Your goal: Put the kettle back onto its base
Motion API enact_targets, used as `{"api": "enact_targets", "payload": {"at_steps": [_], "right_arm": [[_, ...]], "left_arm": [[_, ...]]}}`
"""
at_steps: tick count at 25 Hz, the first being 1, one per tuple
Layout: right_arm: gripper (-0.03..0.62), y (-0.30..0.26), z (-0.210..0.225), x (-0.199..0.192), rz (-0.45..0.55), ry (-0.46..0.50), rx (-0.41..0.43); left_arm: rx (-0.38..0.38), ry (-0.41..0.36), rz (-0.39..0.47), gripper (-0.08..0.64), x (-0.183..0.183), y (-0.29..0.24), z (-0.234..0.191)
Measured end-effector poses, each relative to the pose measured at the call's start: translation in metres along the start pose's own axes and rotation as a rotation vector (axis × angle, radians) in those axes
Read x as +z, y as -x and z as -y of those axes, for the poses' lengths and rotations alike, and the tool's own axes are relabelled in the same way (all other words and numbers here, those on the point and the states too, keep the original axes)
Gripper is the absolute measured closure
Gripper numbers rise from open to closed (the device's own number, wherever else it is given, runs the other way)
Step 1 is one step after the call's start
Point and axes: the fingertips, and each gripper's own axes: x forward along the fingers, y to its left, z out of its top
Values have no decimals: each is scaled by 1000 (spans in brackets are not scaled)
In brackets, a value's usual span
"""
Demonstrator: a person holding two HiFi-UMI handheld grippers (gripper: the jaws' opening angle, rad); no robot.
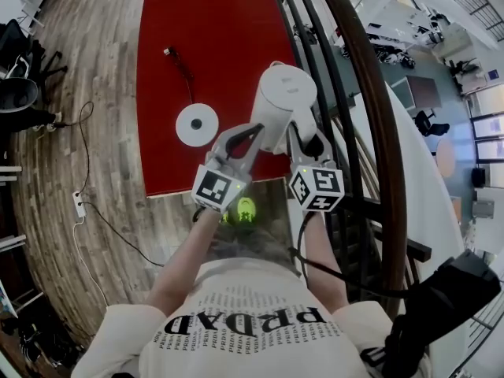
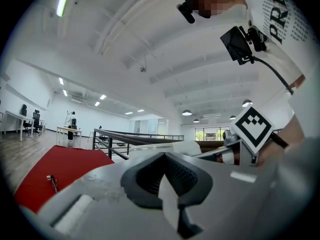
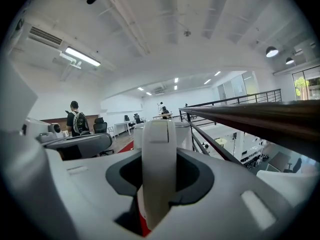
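Observation:
A white kettle (image 1: pixel 283 101) hangs in the air above the near right part of the red carpet (image 1: pixel 205 46). My right gripper (image 1: pixel 303 136) is shut on the kettle's handle (image 3: pixel 159 164), which fills the gap between its jaws. My left gripper (image 1: pixel 257 130) sits at the kettle's left side; its pads (image 2: pixel 182 176) meet with nothing held, and the kettle (image 2: pixel 192 147) shows just beyond them. The round white base (image 1: pixel 197 124) lies on the carpet to the left of the kettle, its cord (image 1: pixel 183 73) running away from me.
A dark railing (image 1: pixel 370 116) runs close along the right, with a drop to a lower floor beyond it. A power strip (image 1: pixel 79 203) and cable lie on the wooden floor at left. Office chairs (image 1: pixel 20 93) stand at the far left.

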Motion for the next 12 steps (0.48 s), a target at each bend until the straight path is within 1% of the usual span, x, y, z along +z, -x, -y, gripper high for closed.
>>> {"api": "enact_targets", "payload": {"at_steps": [6, 12], "right_arm": [[471, -2, -9, 9, -2, -3, 26], [471, -9, -19, 35, 39, 51, 61]], "left_arm": [[28, -21, 20, 561, 15, 4, -13], [60, -29, 32, 561, 29, 5, -25]]}}
